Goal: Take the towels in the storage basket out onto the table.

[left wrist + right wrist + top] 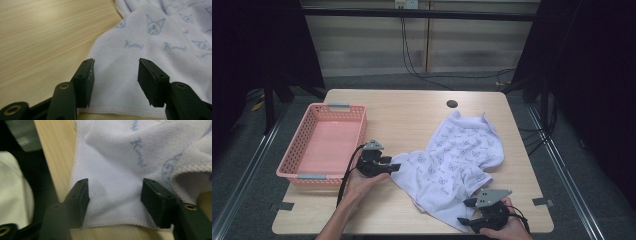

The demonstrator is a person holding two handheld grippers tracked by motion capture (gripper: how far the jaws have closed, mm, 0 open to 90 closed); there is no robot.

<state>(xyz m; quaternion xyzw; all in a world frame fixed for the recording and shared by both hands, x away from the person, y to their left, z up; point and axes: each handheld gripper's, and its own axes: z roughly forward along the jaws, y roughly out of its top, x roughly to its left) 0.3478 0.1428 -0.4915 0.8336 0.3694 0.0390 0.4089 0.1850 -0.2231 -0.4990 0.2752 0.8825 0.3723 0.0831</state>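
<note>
Where grey floor and cables surround, pale wooden desk (412,120), pink basket (324,145) far left, white towel (457,160) right; both grippers' jaws open over its hems.

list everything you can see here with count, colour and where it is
towel: one, white with a pale blue print, crumpled on the right half of the table
basket: one, pink with grey handles, at the table's left edge
table: one, light wood
dark round spot: one, on the tabletop near the far edge
cables: several, black, on the floor beyond the table
left gripper: one, black, open over the towel's left hem
right gripper: one, black, open over the towel's near hem
hands: two, at the near edge
</note>
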